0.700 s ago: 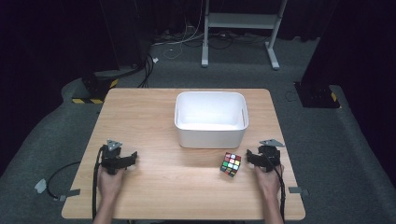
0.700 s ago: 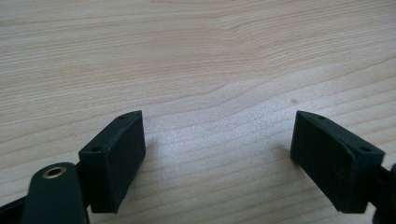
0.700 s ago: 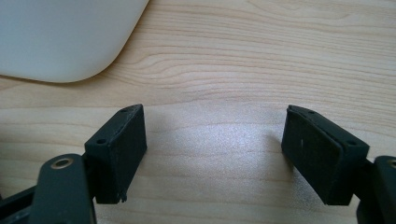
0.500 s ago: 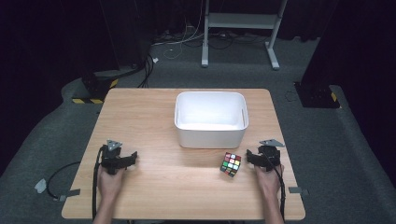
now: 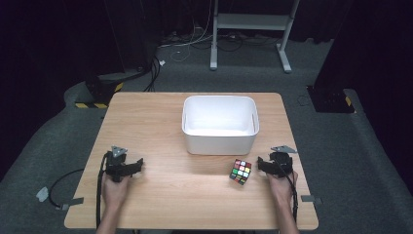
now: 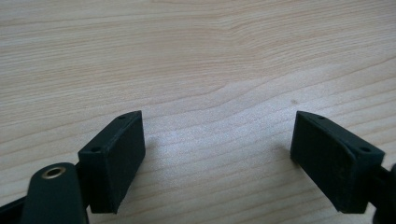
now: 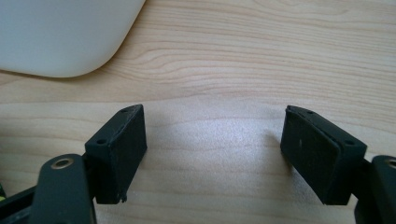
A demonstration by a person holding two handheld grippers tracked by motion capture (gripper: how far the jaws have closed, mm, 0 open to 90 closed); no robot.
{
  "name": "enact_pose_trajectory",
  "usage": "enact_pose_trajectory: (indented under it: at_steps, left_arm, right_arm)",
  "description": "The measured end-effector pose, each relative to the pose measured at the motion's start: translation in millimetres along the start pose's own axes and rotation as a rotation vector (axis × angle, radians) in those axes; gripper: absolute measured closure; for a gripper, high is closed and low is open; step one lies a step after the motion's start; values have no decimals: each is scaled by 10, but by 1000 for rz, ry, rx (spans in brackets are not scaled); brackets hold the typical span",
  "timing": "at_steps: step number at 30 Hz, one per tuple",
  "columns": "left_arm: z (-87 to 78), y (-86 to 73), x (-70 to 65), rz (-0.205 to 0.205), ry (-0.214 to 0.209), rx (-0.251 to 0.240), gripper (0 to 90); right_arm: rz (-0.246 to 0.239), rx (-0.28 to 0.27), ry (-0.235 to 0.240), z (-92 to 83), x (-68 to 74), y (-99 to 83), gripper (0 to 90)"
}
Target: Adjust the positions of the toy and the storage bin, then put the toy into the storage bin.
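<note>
Black jaws of the left gripper (image 6: 217, 161) stand wide apart in the left gripper view, with bare wood grain between them and nothing held. Those of the right gripper (image 7: 212, 156) gape just as wide in the right gripper view (a white curved corner fills that frame's upper left). In the high view, the left gripper (image 5: 124, 165) sits at lower left of the table (image 5: 160, 122), the right gripper (image 5: 272, 165) at lower right. A multicoloured cube (image 5: 240, 171) rests just left of the right gripper, untouched. Farther up, at centre, stands the white bin (image 5: 220, 141).
</note>
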State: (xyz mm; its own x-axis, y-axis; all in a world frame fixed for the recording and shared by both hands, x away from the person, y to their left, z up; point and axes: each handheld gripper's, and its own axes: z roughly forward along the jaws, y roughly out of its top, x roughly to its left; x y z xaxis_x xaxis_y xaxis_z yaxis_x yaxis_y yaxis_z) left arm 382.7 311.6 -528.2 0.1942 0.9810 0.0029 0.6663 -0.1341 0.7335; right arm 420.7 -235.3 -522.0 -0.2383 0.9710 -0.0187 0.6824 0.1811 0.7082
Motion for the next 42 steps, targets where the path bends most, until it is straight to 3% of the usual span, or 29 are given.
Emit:
enact_pose_trajectory:
  at_steps: [3, 14, 42]
  left_arm:
    - [0, 0, 0, 0, 0, 0, 179]
    - [0, 0, 0, 0, 1, 0, 179]
    - [0, 0, -1, 0, 0, 0, 179]
  right_arm:
    - [-11, -10, -32, -39, 13, -23, 228]
    - [-8, -16, -24, -127, -29, -110, 226]
    - [-21, -47, 36, -290, 56, -260, 213]
